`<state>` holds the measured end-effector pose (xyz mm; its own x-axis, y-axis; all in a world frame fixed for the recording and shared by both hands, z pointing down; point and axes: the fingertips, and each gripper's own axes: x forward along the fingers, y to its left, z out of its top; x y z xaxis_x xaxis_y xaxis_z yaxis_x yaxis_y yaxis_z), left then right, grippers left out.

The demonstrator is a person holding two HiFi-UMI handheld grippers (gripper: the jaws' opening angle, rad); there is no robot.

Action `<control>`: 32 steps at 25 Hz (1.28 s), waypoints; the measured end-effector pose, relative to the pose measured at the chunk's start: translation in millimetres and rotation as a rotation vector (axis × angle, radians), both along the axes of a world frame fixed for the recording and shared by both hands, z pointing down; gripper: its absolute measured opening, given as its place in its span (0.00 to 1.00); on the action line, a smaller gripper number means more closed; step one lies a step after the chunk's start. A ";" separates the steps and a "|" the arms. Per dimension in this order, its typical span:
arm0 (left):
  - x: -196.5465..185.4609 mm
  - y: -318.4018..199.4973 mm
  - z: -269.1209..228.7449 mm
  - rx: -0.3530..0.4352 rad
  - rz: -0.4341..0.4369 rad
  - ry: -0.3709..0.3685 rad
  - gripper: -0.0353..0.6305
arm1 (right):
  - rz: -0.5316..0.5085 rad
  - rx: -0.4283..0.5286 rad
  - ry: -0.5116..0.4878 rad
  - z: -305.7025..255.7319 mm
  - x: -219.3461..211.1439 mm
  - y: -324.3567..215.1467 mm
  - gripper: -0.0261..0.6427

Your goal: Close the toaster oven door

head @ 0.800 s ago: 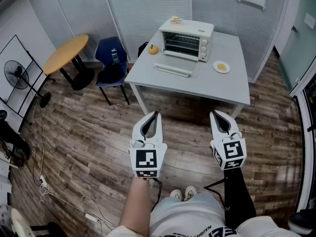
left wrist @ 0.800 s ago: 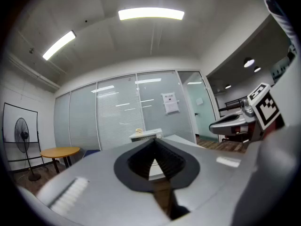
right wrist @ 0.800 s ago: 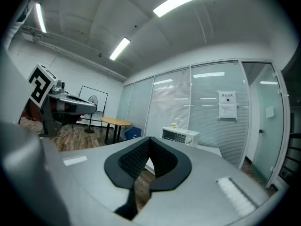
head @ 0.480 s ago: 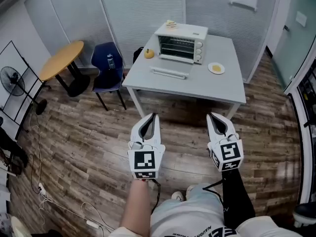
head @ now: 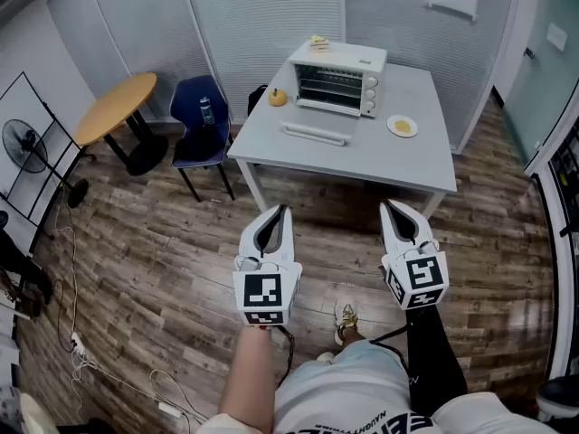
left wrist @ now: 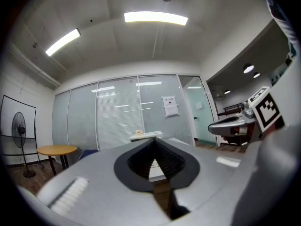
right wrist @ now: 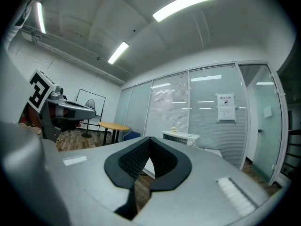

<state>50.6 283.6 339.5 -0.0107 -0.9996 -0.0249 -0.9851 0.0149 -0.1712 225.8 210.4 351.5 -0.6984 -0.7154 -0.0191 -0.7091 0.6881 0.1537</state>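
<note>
A white toaster oven (head: pixel 336 78) stands at the back of a grey table (head: pixel 362 156), its door (head: pixel 315 133) folded down flat in front of it. Both grippers hang well short of the table, over the wooden floor. My left gripper (head: pixel 282 210) is shut and holds nothing. My right gripper (head: pixel 391 207) is shut and empty too. The toaster oven (right wrist: pixel 181 137) shows far off in the right gripper view, and small beyond the tips (left wrist: pixel 146 134) in the left gripper view.
An orange fruit (head: pixel 278 98) lies left of the oven and a small plate with food (head: pixel 403 126) to its right. A small item (head: pixel 317 42) rests on the oven's top. A blue chair (head: pixel 201 125), a round wooden table (head: pixel 116 107) and a fan (head: pixel 25 139) stand at the left.
The view has shifted a little, so the table sits slightly differently in frame. One foot has stepped forward between the grippers. Both grippers keep their place and stay shut.
</note>
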 end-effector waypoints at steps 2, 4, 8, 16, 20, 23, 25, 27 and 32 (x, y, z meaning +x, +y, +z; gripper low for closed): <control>-6.9 -6.0 4.6 -0.006 -0.010 0.006 0.14 | -0.010 0.001 0.001 1.5 -7.2 -9.4 0.04; -13.7 -14.7 8.9 -0.013 -0.021 0.011 0.14 | -0.021 0.004 0.002 1.9 -13.2 -20.5 0.04; -20.6 -43.8 11.4 -0.014 -0.026 0.004 0.14 | -0.035 0.011 -0.002 0.3 -22.4 -51.5 0.04; -25.2 -117.4 -0.4 0.035 0.010 0.033 0.15 | -0.038 0.033 0.009 -3.3 -37.8 -127.6 0.10; -27.6 -159.1 -4.6 0.050 0.024 0.040 0.32 | -0.041 0.029 -0.002 -4.9 -40.4 -169.2 0.16; -29.1 -188.9 -5.6 0.053 0.022 0.032 0.32 | -0.048 0.032 -0.015 -6.1 -41.4 -198.8 0.18; -31.6 -206.3 -6.2 0.053 0.022 0.031 0.32 | -0.049 0.032 -0.031 -7.7 -42.2 -217.2 0.20; -35.7 -219.4 -6.8 0.054 0.019 0.028 0.32 | -0.052 0.030 -0.041 -7.8 -44.6 -232.1 0.21; -48.3 -241.9 -6.9 0.044 0.000 0.014 0.32 | -0.062 0.021 -0.055 -5.8 -56.1 -258.9 0.24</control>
<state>2.3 41.7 332.6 -0.0109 -0.9976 -0.0687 -0.9874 0.0216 -0.1567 169.6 -48.4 345.7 -0.7388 -0.6700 -0.0732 -0.6731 0.7279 0.1310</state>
